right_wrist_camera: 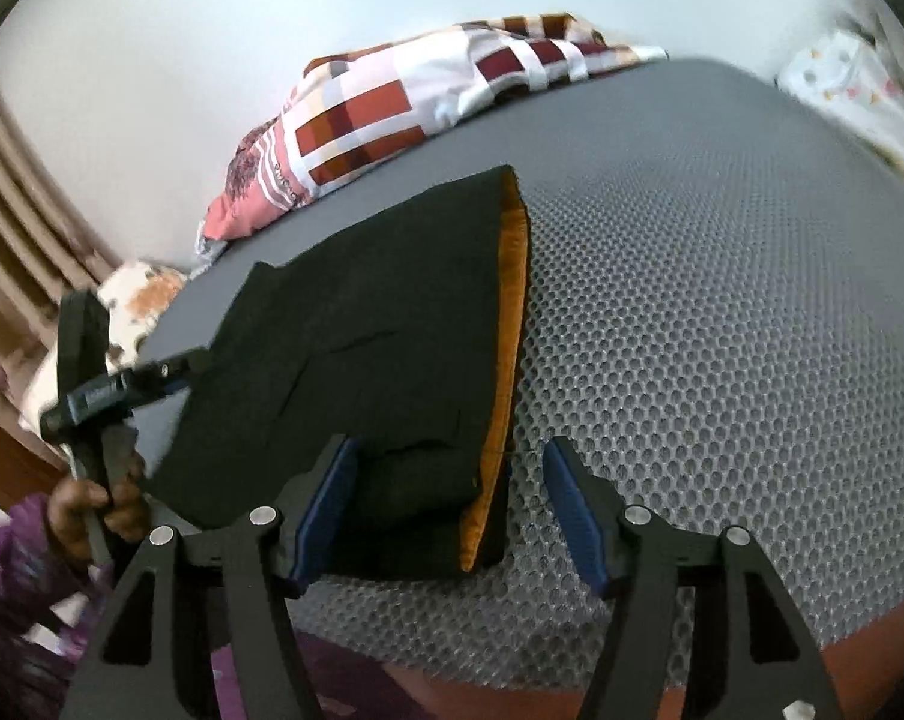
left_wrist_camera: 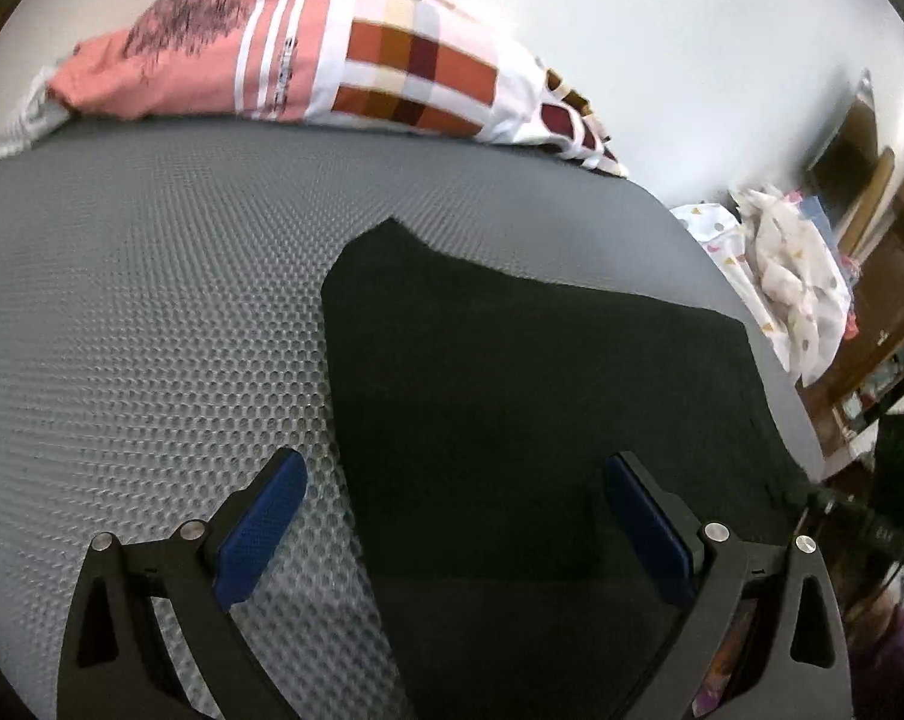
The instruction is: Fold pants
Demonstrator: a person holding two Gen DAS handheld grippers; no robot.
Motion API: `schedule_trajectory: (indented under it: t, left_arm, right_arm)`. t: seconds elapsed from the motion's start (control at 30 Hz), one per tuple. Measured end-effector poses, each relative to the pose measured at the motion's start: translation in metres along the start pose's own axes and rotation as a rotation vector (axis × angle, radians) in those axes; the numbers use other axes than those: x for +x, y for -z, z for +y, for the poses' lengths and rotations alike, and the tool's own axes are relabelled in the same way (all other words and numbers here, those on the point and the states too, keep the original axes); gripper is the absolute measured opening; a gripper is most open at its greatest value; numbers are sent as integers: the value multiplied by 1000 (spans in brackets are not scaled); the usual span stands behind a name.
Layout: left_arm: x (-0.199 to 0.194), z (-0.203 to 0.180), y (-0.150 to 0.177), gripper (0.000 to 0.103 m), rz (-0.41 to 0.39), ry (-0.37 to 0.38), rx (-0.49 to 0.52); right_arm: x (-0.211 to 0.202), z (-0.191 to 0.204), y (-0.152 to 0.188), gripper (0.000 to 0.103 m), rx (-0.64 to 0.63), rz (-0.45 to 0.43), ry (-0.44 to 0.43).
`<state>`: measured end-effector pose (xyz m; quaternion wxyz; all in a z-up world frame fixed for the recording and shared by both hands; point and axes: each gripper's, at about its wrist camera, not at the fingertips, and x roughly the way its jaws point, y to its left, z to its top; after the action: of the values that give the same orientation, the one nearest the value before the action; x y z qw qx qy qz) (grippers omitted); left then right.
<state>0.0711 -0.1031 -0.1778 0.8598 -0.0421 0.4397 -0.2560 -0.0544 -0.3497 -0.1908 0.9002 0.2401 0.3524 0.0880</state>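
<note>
Black pants [left_wrist_camera: 512, 390] lie folded on a grey honeycomb mat [left_wrist_camera: 152, 300]. My left gripper [left_wrist_camera: 452, 462] is open above their near left edge, with one blue pad over the mat and the other over the cloth. In the right wrist view the pants [right_wrist_camera: 362, 312] show an orange lining [right_wrist_camera: 509, 330] along their right edge. My right gripper [right_wrist_camera: 446, 456] is open, and the near corner of the pants lies between its fingers; the right pad stands clear of the cloth. The left gripper [right_wrist_camera: 176, 369] reaches the pants' left edge, held by a hand [right_wrist_camera: 92, 504].
A checked pillow [left_wrist_camera: 422, 66] and pink cloth lie at the far edge of the mat [right_wrist_camera: 692, 330], against a white wall. White patterned bedding [left_wrist_camera: 794, 282] is piled to the right, beside wooden furniture [left_wrist_camera: 890, 276]. A beige curtain [right_wrist_camera: 8, 228] hangs on the left.
</note>
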Motion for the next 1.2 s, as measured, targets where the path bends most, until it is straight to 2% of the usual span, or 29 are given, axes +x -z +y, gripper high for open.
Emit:
schedule_trajectory:
  t: [0.2, 0.4, 0.53, 0.83, 1.0, 1.07, 1.13, 1.2]
  left_arm:
    - [-13, -18, -1, 99, -1, -82, 73]
    - [-13, -28, 4, 99, 19, -203, 141]
    - [-12, -33, 6, 99, 16, -256, 183]
    - [-5, -41, 9, 99, 41, -294, 235]
    - [-1, -41, 9, 99, 56, -299, 243]
    - [2, -41, 9, 99, 62, -301, 246]
    - [4, -41, 9, 99, 69, -304, 248]
    - [6, -41, 9, 99, 71, -308, 252]
  right_arm:
    - [-16, -10, -12, 63, 102, -42, -59]
    - [-9, -9, -23, 63, 96, -9, -31]
    - [5, -8, -27, 63, 91, 36, -26]
    - [34, -7, -34, 63, 76, 118, -37]
    - [41, -6, -36, 63, 65, 136, -54]
    - [42, -7, -38, 66, 68, 139, -74]
    - [42, -10, -39, 75, 91, 140, -120]
    - [41, -14, -39, 77, 108, 141, -147]
